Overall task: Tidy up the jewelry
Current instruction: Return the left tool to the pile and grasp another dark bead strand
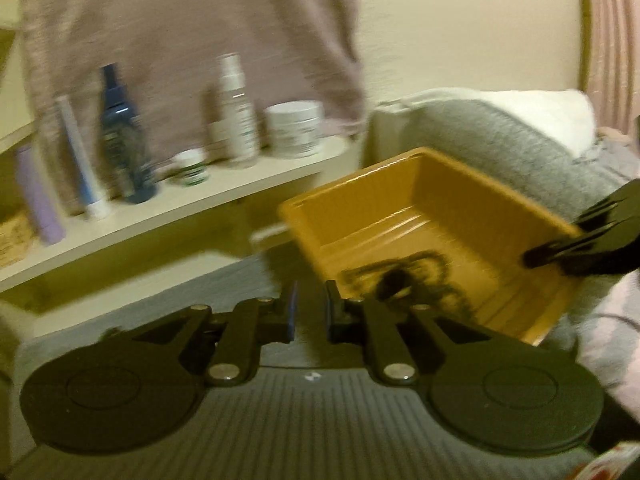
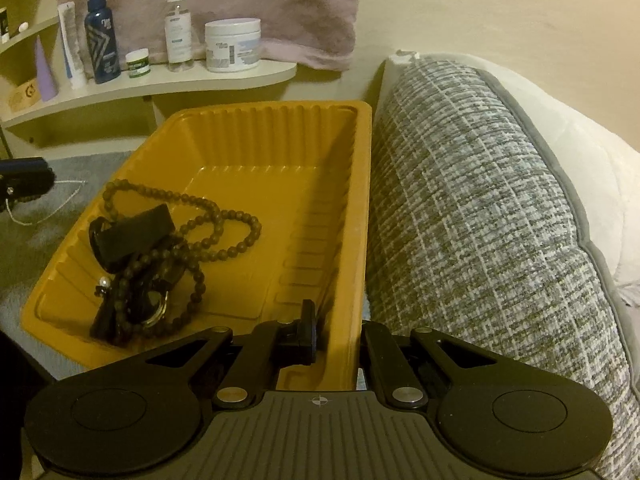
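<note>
No legible text anywhere. Blurred print on the white jar (image 2: 233, 45), the spray bottle (image 2: 177, 28), the small green-labelled jar (image 2: 138, 64) and the white tube (image 2: 71, 40) on the shelf (image 2: 180, 80). Only a pale zigzag pattern on the blue bottle (image 2: 102, 36), no letters.

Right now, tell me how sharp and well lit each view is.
Left wrist view: motion blur smears the bottles and the beads in the tray. Right wrist view: sharp, beads and bottle labels distinct. Both views: dim, yellowish light, and fisheye bending of the shelf.
</note>
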`<control>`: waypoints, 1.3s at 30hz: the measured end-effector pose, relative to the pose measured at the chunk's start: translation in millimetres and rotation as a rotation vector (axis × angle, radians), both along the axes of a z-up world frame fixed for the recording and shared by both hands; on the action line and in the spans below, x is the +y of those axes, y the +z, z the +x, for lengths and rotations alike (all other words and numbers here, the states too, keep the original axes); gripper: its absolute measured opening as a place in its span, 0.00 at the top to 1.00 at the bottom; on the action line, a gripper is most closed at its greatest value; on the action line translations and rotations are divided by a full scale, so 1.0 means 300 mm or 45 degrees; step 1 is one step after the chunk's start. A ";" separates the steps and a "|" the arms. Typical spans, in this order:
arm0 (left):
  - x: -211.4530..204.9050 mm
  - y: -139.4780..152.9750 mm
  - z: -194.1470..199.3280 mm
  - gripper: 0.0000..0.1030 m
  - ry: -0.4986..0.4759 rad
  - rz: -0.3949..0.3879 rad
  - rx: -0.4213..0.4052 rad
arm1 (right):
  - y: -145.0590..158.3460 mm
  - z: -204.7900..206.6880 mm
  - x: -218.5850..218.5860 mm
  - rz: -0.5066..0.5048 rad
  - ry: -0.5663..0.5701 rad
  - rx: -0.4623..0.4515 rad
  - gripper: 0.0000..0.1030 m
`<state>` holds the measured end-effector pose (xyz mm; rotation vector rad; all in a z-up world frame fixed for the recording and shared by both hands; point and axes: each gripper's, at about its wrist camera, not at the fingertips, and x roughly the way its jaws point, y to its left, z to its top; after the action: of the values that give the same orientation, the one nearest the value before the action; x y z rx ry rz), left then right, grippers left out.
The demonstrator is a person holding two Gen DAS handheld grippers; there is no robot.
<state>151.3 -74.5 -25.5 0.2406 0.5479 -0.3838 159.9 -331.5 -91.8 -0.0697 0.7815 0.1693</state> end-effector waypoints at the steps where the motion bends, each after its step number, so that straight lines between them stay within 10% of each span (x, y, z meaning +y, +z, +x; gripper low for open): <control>1: 0.023 -0.005 0.003 0.89 0.025 0.001 0.006 | 0.000 0.001 0.000 -0.003 0.006 0.001 0.95; 22: 0.419 -0.160 0.026 0.85 0.461 0.152 0.074 | 0.002 0.013 0.005 -0.031 0.033 0.010 0.95; 39: 0.577 -0.159 0.157 0.83 0.635 0.051 0.091 | -0.004 0.020 0.001 -0.032 0.030 0.014 0.95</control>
<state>198.4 98.5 -73.0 0.1219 0.6645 0.1034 165.8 -331.2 -93.0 -0.1021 0.7945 0.1822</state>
